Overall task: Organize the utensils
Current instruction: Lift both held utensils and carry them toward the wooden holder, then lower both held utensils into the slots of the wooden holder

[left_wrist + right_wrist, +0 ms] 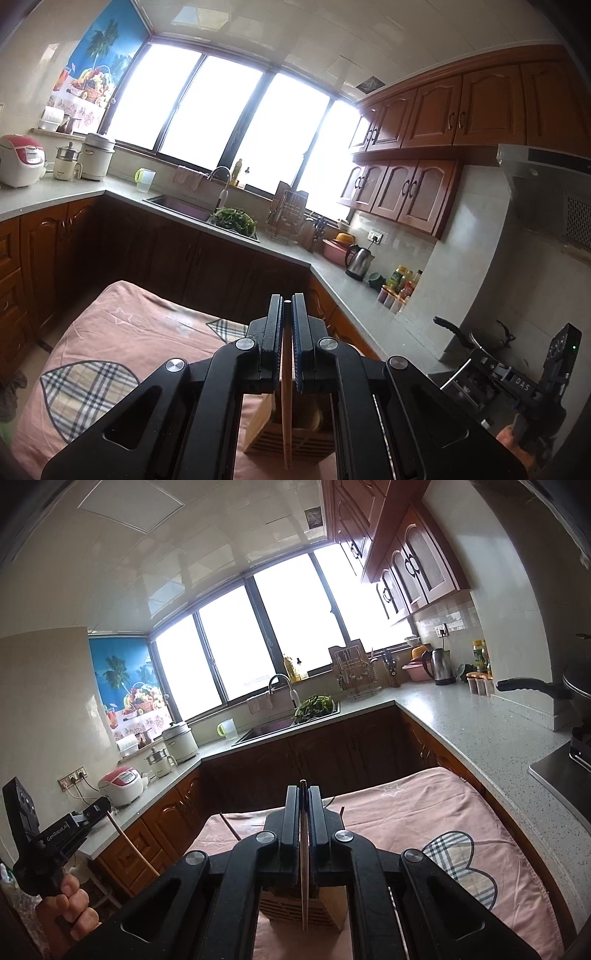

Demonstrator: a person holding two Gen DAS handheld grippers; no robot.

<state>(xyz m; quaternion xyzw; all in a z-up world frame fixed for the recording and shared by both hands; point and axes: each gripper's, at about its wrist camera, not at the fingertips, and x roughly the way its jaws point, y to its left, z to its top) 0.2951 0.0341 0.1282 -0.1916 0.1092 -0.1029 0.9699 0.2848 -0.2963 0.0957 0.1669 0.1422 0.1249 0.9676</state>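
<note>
My left gripper [286, 300] is shut on a thin wooden utensil handle [287, 406] that hangs down in front of a slatted wooden utensil holder [291, 437] on the pink cloth. My right gripper [303, 787] is shut on a flat utensil blade [305, 886], edge-on, hanging down over the same wooden holder [295, 910]. The left gripper also shows at the left of the right wrist view [96, 808], with its wooden stick [133, 845] slanting down. The right gripper's body shows at the right of the left wrist view [517, 373].
A table under a pink cloth [122, 343] with plaid patches holds the holder. Grey counters [472, 723] wrap around, with a sink [266, 731], greens [314, 705], a dish rack [354, 672], a kettle [441, 666], rice cookers [20, 160] and a pan [535, 688].
</note>
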